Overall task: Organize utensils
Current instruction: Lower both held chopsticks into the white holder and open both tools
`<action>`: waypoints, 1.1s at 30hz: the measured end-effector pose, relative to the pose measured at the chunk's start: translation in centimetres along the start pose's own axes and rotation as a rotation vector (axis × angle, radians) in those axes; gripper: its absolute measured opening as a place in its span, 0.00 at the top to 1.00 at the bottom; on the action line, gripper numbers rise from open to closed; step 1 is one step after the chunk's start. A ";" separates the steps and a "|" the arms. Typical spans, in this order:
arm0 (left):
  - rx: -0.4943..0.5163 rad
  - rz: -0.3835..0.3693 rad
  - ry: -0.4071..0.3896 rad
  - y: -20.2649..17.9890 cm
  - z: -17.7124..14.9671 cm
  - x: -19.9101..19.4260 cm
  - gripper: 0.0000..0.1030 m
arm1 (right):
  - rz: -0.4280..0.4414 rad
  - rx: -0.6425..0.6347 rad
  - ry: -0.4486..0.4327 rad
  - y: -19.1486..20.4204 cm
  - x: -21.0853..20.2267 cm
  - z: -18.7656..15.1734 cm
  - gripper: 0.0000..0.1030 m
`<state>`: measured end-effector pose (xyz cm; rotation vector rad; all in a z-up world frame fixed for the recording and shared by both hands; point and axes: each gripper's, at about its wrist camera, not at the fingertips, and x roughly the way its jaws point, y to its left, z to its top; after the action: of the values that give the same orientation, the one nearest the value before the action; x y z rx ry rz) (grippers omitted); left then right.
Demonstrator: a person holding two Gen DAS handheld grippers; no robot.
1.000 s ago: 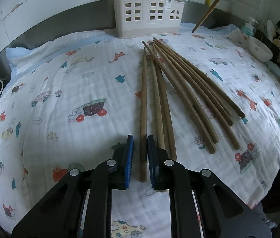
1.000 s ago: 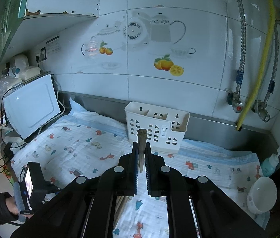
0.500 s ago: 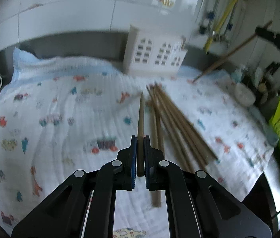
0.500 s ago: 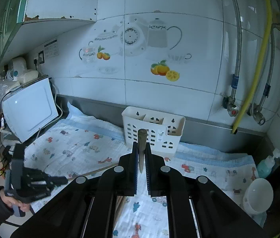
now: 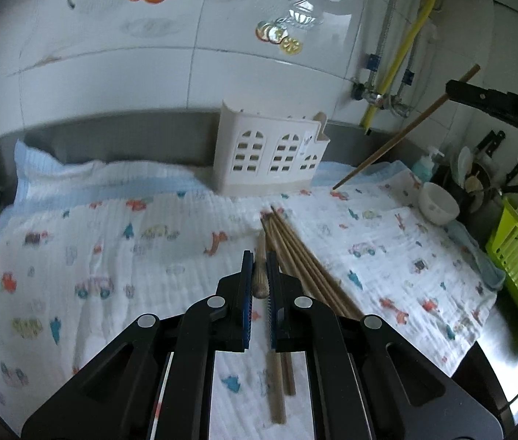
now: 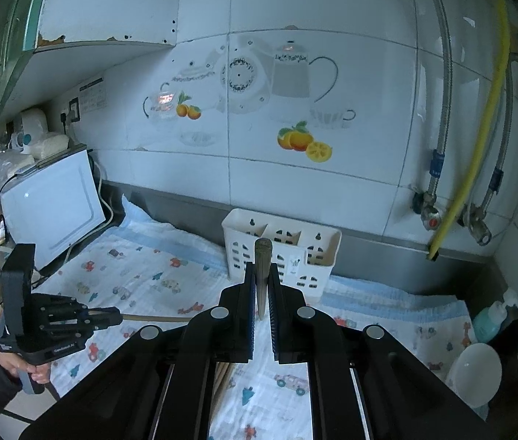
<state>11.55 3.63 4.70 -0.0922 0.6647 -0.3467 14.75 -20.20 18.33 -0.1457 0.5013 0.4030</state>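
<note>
Looking along the left gripper (image 5: 259,282), its jaws are clamped on one chopstick (image 5: 260,275), which points forward over the cloth (image 5: 112,249). Beside it on the cloth lies a loose bundle of chopsticks (image 5: 306,267): about six can be counted (some overlap, so the count is not sure), fanned from a shared far end near the holder (image 5: 270,154) toward the near edge. One white holder stands at the back against the steel upstand, its arched cut-outs facing the camera. At the right, another chopstick (image 5: 405,128) hangs in the air, slanting down with its tip just above the cloth, held by the right gripper (image 5: 493,102), only part of which shows here. One white bowl (image 5: 438,203) sits at the cloth's right edge, with a green basket (image 5: 515,253) further right.

From the right wrist, the right gripper (image 6: 262,286) is closed on its one chopstick (image 6: 262,267), seen end-on with its blunt top in front of the holder (image 6: 310,253). This view alone looks into the holder from above: three compartments, nothing visible in them. It also shows the left gripper (image 6: 112,318) from outside, in a hand (image 6: 21,366) at lower left, its chopstick (image 6: 156,318) lying nearly level above the cloth (image 6: 149,278). The bundle is almost wholly hidden here behind the gripper body. One bowl (image 6: 473,374) and one soap bottle (image 6: 493,317) stand at the right.
</note>
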 end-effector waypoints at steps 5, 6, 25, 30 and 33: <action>0.054 0.008 -0.009 -0.8 2.8 0.3 0.95 | -0.049 0.013 -0.036 -1.7 0.2 2.6 0.93; 0.066 0.009 -0.010 -1.0 3.4 0.4 0.95 | -0.062 0.015 -0.045 -2.1 0.2 3.3 0.93; 0.170 0.027 -0.182 -3.6 14.9 -1.5 0.95 | -0.139 0.026 0.083 -6.1 10.6 5.6 0.93; 0.183 0.037 -0.271 -4.2 19.8 -2.3 0.95 | -0.142 0.020 0.114 -6.4 12.3 4.7 0.93; 0.184 0.055 -0.319 -4.4 22.5 -2.3 0.95 | -0.142 0.013 0.122 -6.5 12.8 4.3 0.93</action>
<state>22.54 -0.29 24.54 0.0461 0.3173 -0.3303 29.56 -20.75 15.95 -0.1934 0.6097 0.2527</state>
